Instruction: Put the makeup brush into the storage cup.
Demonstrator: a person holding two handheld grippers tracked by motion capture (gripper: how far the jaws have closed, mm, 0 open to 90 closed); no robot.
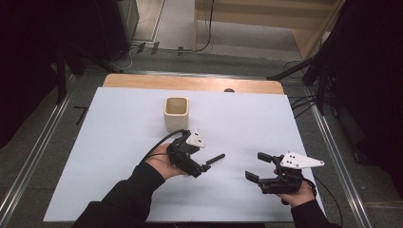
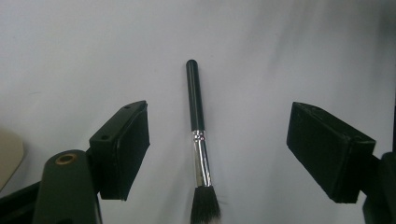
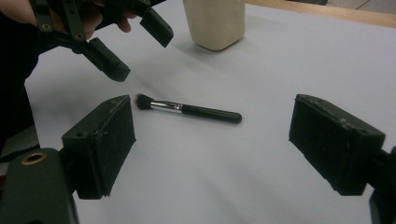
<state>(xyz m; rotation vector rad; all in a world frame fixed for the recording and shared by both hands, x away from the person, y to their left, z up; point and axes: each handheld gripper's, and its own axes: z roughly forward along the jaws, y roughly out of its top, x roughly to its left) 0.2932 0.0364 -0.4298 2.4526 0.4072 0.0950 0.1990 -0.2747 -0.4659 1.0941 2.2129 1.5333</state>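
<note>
The left gripper (image 2: 217, 154) hovers over the brush (image 2: 200, 140) at frame centre, fingers spread either side. The right gripper (image 1: 259, 166), lower right, is spread too.

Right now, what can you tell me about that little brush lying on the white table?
The brush is small, like a makeup brush: a glossy black round-ended handle, a shiny silver metal collar and a tuft of dark bristles. It lies flat on the white table cover, in front of the cream cup and apart from it. The left gripper hovers over its bristle end with jaws spread wide on either side; nothing grips or touches it. Its handle end points toward the person's right.
</note>
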